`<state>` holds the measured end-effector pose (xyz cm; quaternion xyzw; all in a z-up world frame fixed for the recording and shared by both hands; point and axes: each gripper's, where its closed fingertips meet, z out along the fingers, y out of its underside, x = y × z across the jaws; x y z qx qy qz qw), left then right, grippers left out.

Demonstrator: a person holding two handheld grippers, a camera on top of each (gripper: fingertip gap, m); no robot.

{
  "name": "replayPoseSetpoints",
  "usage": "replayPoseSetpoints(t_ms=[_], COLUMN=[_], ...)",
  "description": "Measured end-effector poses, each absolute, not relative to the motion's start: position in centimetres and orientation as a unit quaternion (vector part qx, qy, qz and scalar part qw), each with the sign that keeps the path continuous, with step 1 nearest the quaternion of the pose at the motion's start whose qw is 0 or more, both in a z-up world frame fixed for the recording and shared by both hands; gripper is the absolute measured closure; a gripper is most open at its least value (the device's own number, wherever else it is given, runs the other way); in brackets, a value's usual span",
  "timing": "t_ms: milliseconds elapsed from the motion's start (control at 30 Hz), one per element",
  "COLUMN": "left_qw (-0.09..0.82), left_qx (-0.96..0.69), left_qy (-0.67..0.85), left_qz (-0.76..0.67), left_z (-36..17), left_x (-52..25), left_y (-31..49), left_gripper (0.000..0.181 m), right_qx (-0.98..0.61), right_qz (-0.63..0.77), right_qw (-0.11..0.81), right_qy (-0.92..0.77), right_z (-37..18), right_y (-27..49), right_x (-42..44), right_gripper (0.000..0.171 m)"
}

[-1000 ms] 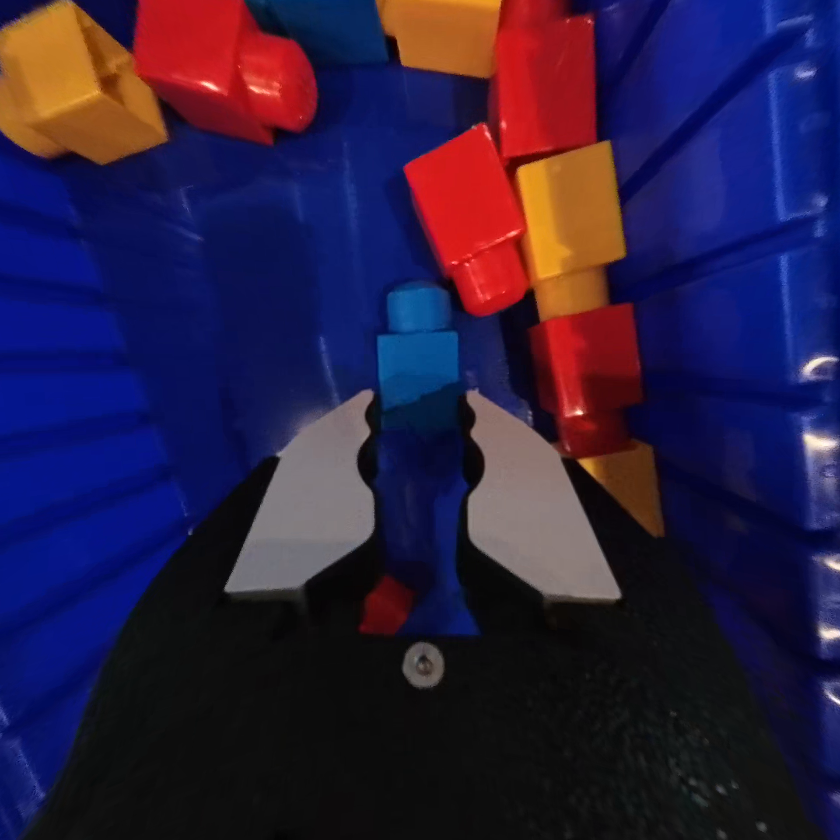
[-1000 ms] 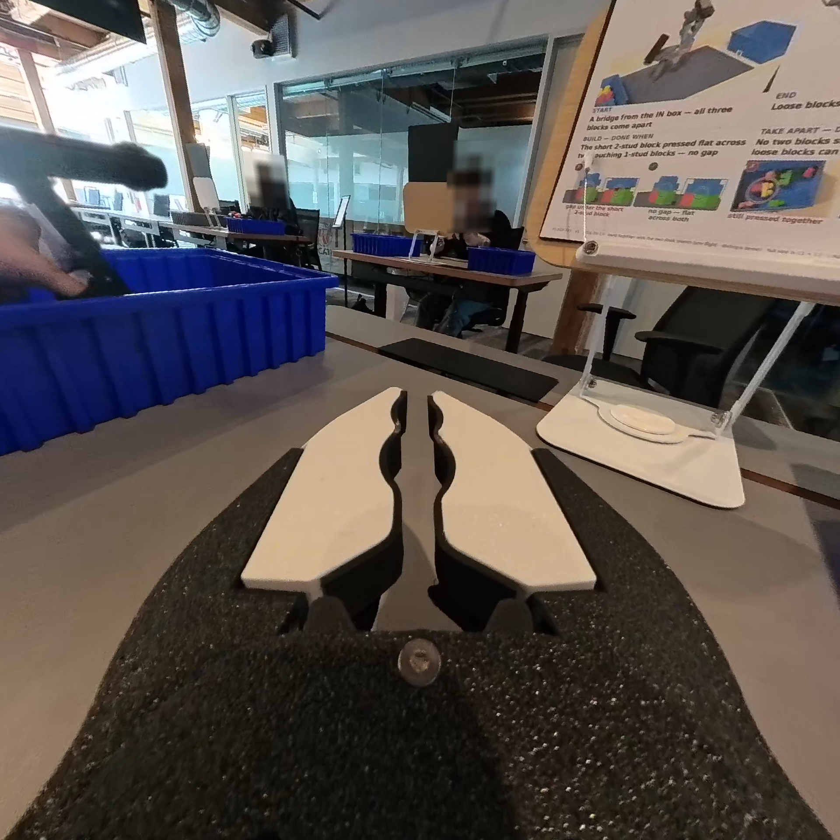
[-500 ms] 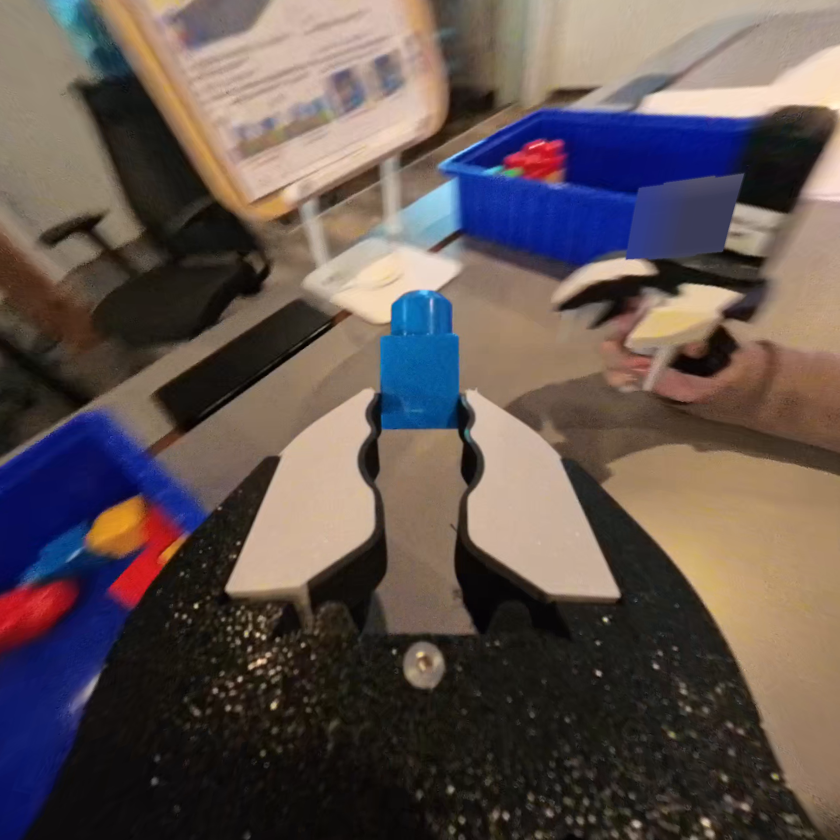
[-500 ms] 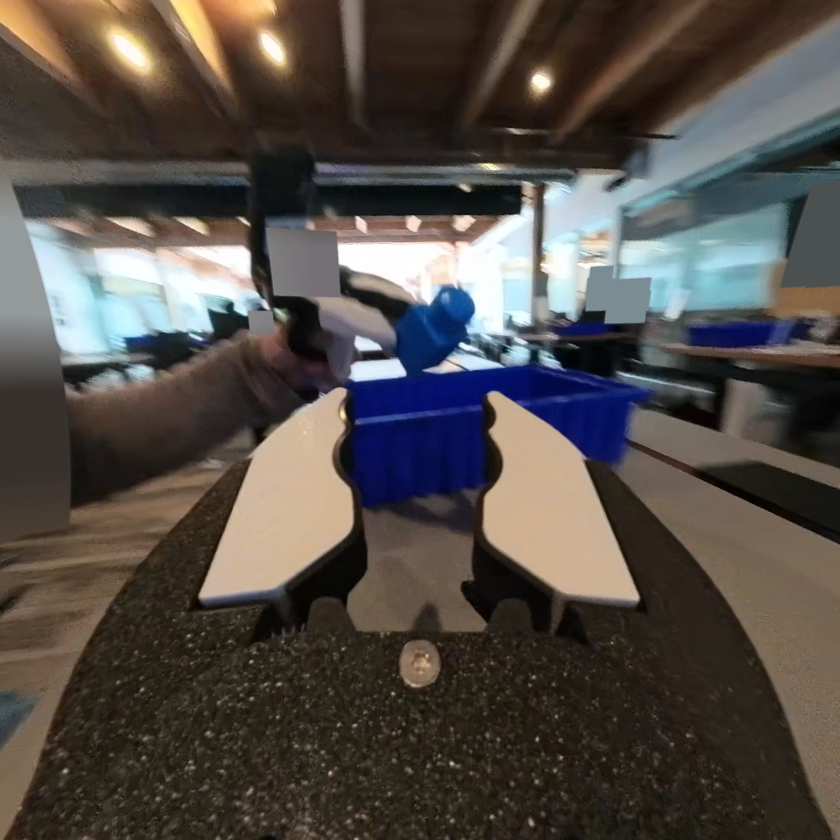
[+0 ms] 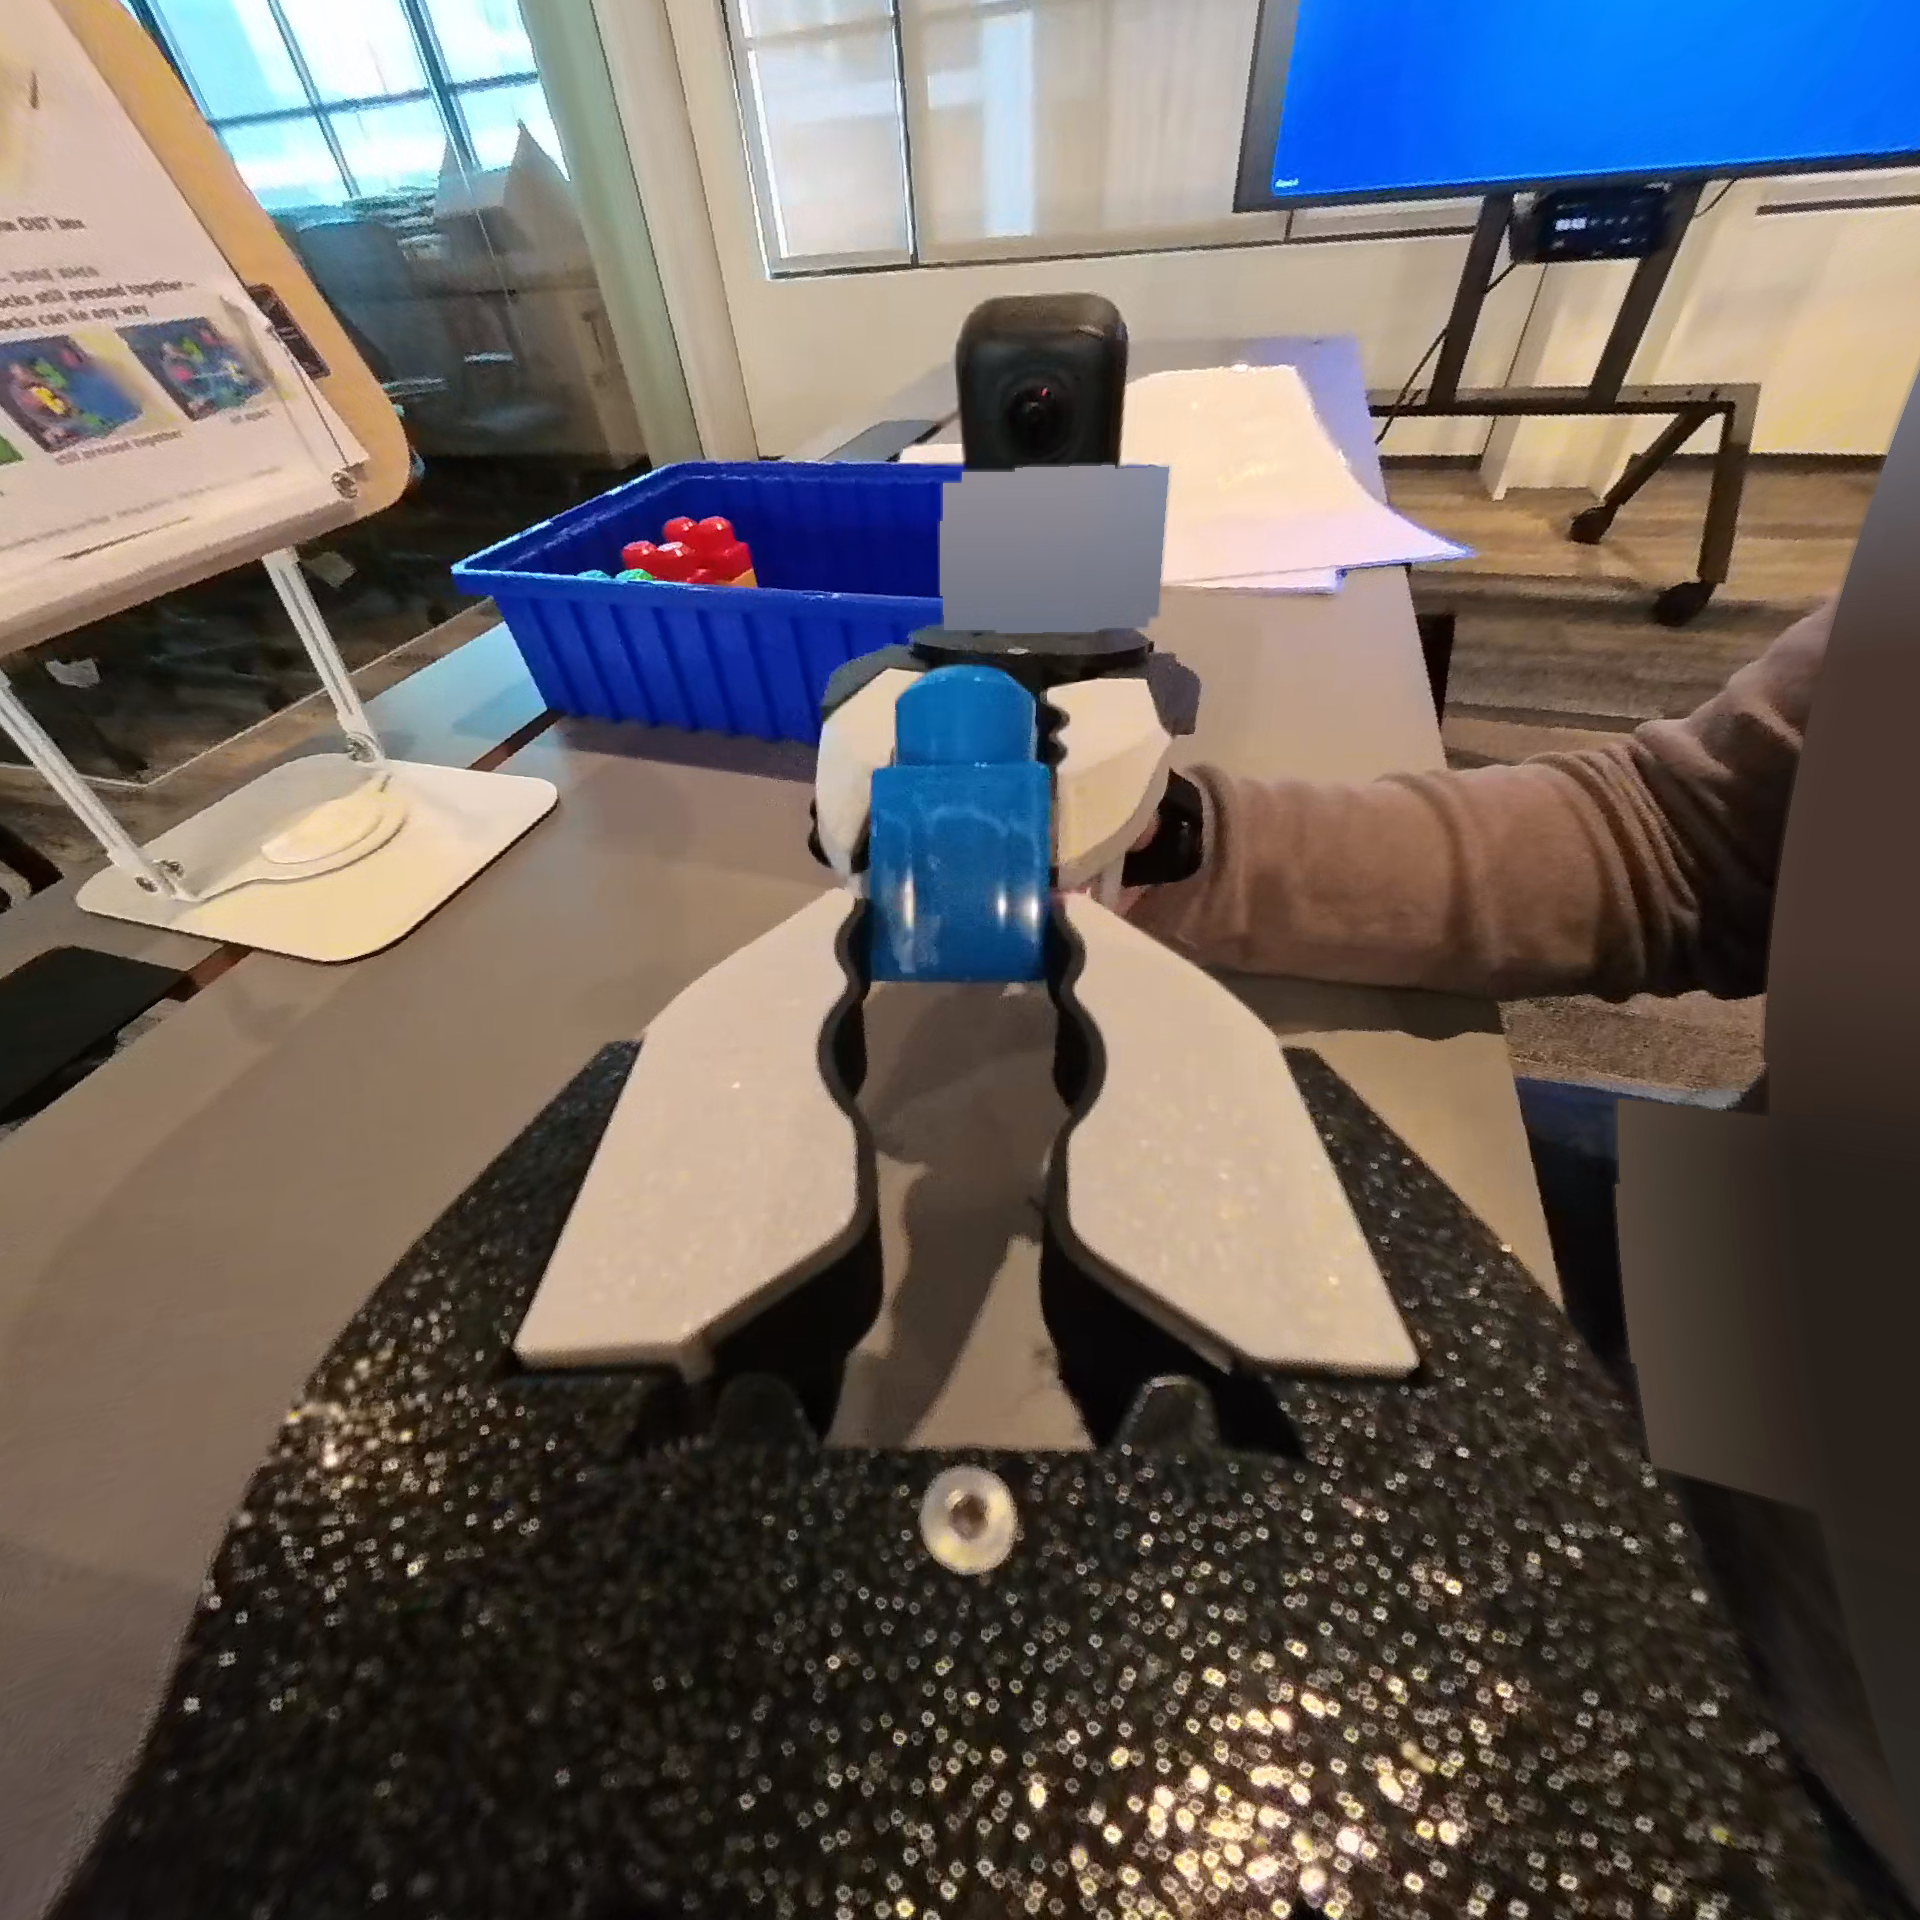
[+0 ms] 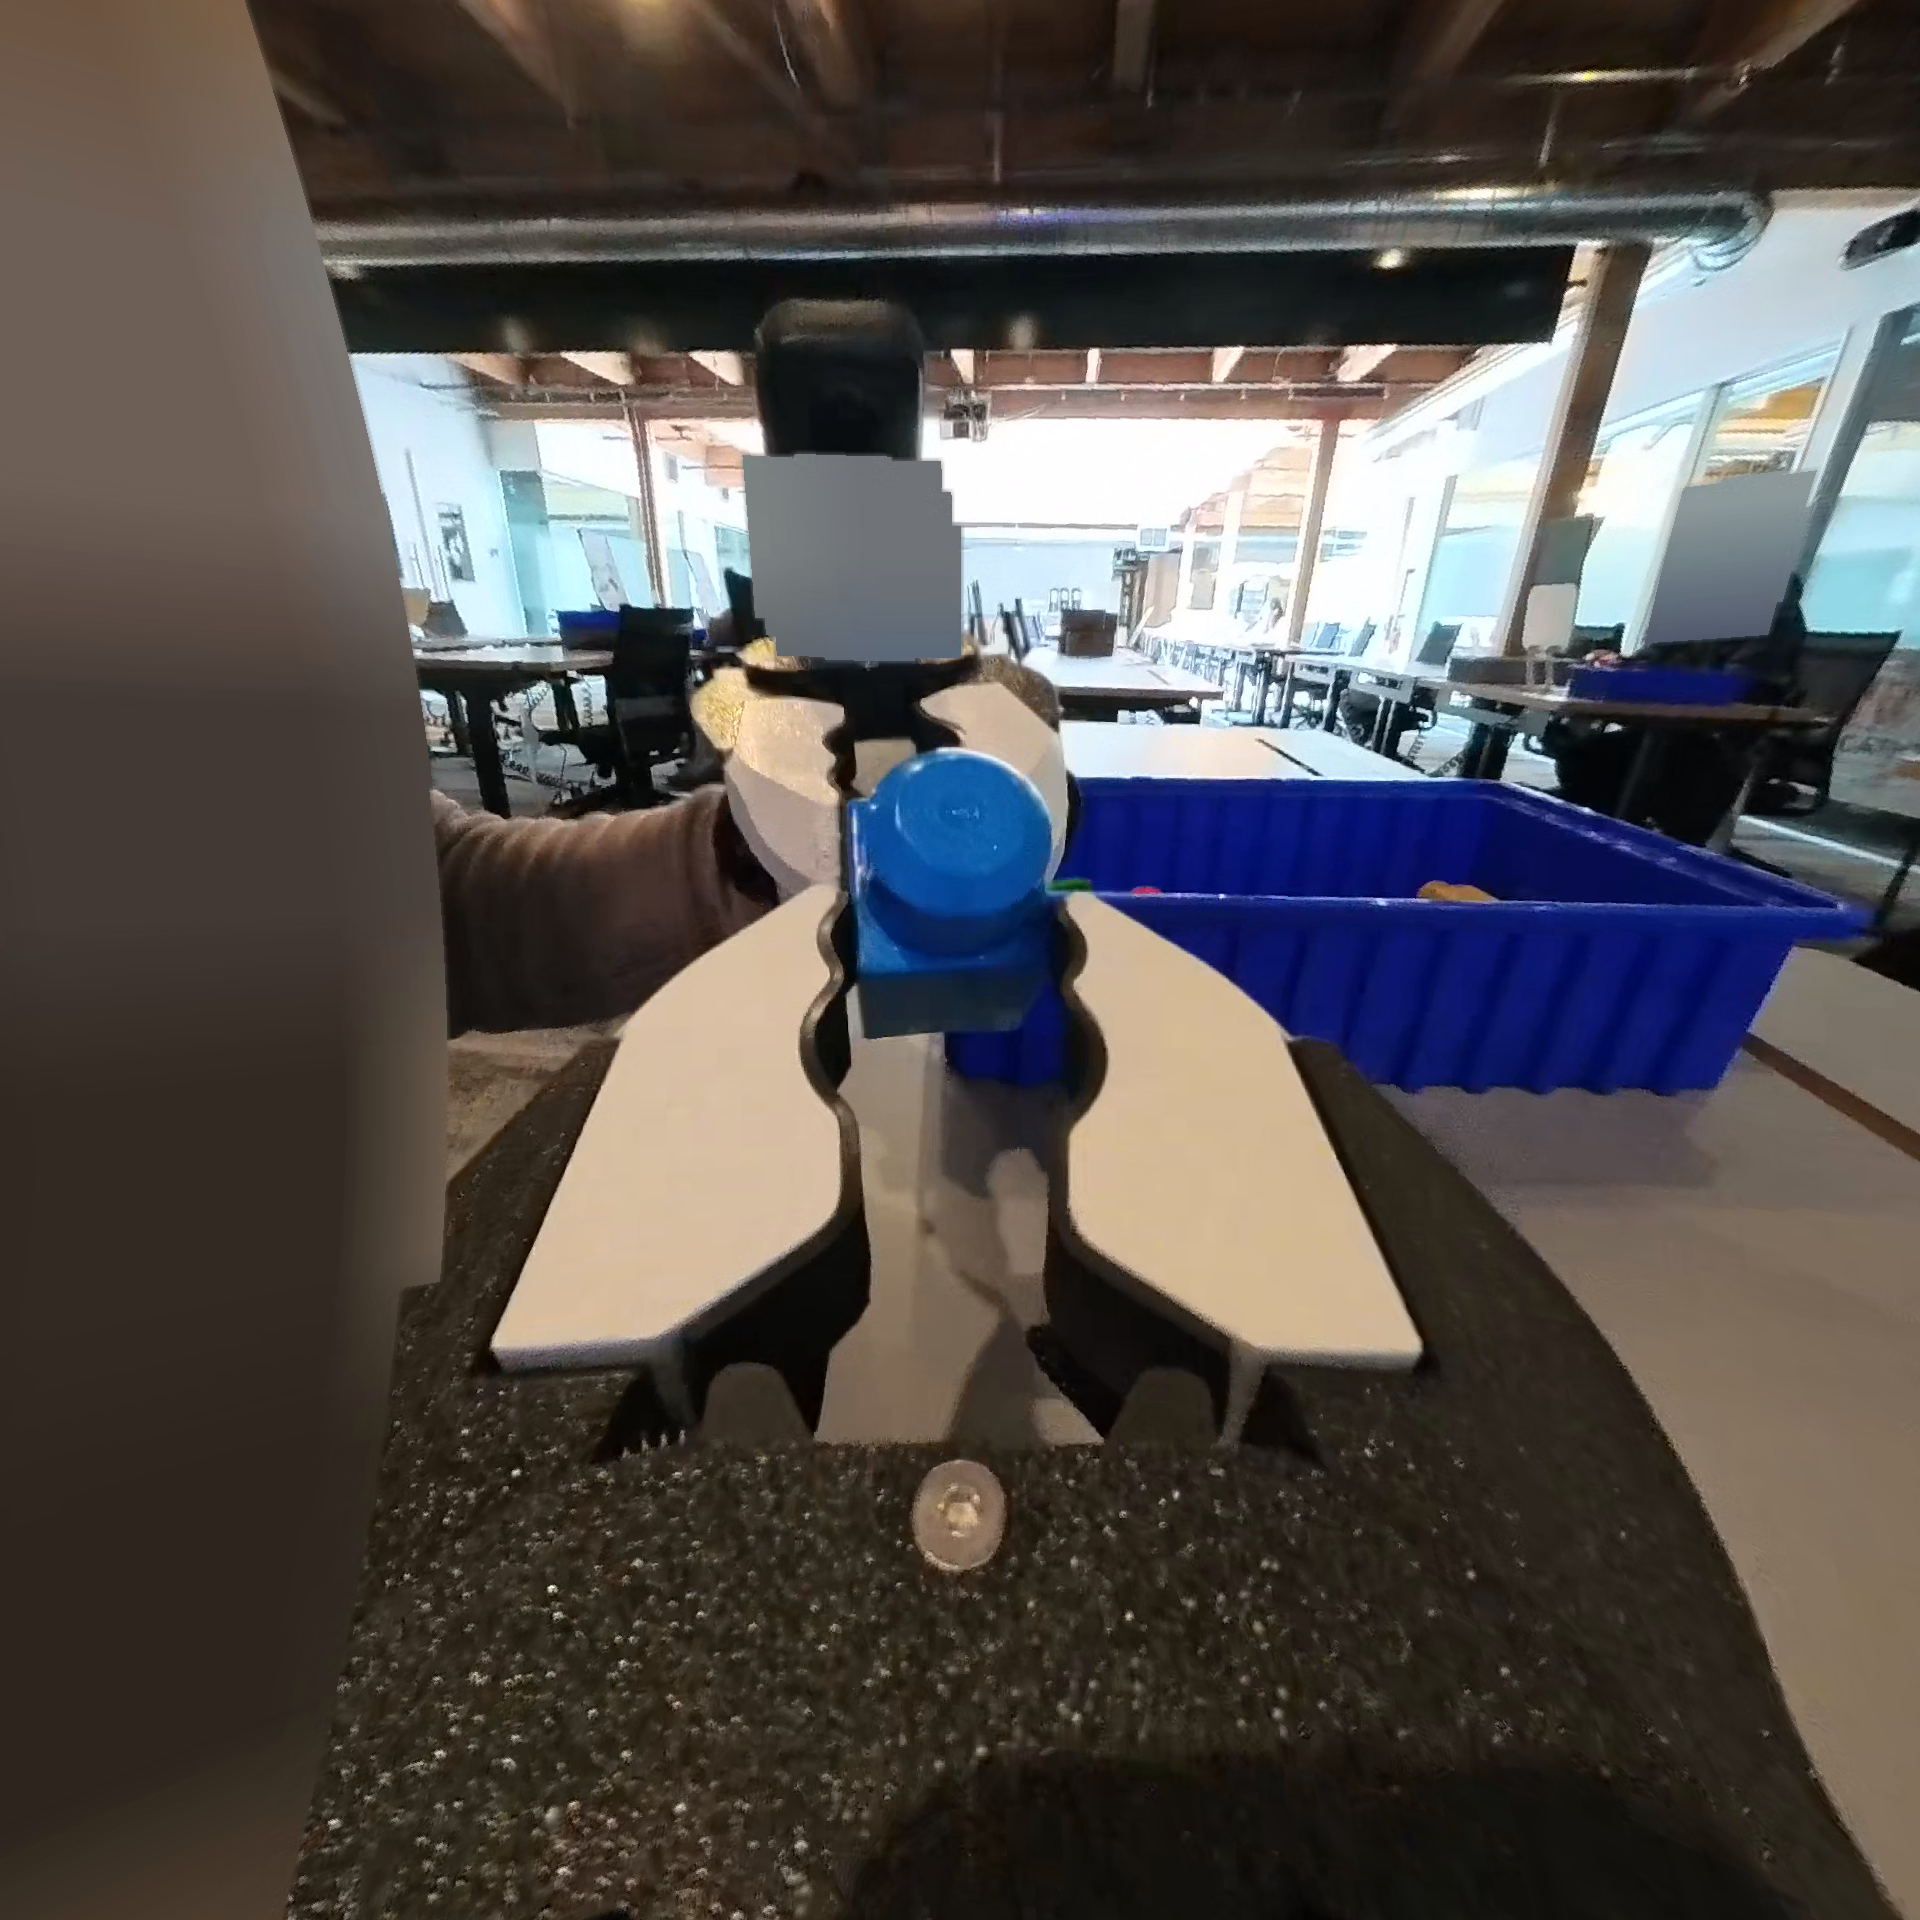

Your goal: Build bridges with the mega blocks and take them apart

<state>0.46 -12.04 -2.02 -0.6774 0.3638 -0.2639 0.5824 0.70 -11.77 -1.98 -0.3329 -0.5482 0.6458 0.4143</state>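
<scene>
My left gripper point(image 5: 956, 925) is shut on a blue one-stud block point(image 5: 956, 883) and holds it in the air above the grey table point(image 5: 416, 1039), stud pointing away from me. My right gripper point(image 6: 951, 935) faces it head-on, and the stud end of the same block point(image 6: 951, 862) stands between its fingertips. I cannot see its pads pressing on the block, and its jaws are slightly wider than the block. In the left wrist view the right gripper's white fingers point(image 5: 1101, 769) flank the stud. In the right wrist view the left gripper point(image 6: 904, 779) shows behind the block.
A blue bin point(image 5: 675, 644) with red and other blocks stands behind the grippers in the left wrist view. Another blue bin point(image 6: 1455, 987) lies to the right in the right wrist view. An instruction sheet on a white stand point(image 5: 312, 862) stands at the left. A sleeved arm point(image 5: 1455, 862) reaches in from the right. The grippers are tip to tip, or close to it.
My left gripper lifted the blue block out of the bin and swung it over the table. My right gripper opened from nearly shut, turned to face it, and narrowed around the block's stud end.
</scene>
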Motion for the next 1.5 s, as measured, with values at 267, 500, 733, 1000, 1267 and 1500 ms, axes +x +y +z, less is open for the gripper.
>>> replayPoseSetpoints(t_ms=[267,500,733,1000,1267,1500], left_qw=[0.592,0.546,0.524,0.485,0.32,0.166], left_qx=[-0.73,-0.793,-0.818,-0.842,-0.893,-0.922], left_qy=[0.293,0.261,0.236,0.219,0.275,0.305], left_qz=[-0.174,-0.071,0.02,0.086,0.157,0.171], left_z=[-2.3,-3.7,-1.0,0.0,-2.8,-7.0], left_x=[-4.1,-9.9,-16.8,-22.0,-27.9,-32.5], left_y=[-11.9,-13.4,-15.7,-17.4,-18.1,-18.1], left_gripper=[0.117,0.112,0.112,0.112,0.122,0.143], right_qx=[-0.506,-0.53,-0.535,-0.515,-0.476,-0.469], right_qz=[0.436,0.38,0.349,0.389,0.517,0.487], right_qw=[0.359,0.316,0.309,0.341,0.492,0.562], right_qy=[-0.652,-0.69,-0.705,-0.684,-0.514,-0.477], right_z=[-10.4,-14.2,-16.1,-15.1,-5.8,-4.3], right_y=[-6.2,-5.6,-4.8,-5.1,-2.2,-0.6], right_x=[1.9,2.3,2.4,1.7,3.1,4.1], right_gripper=[0.135,0.135,0.135,0.101,0.082,0.09])
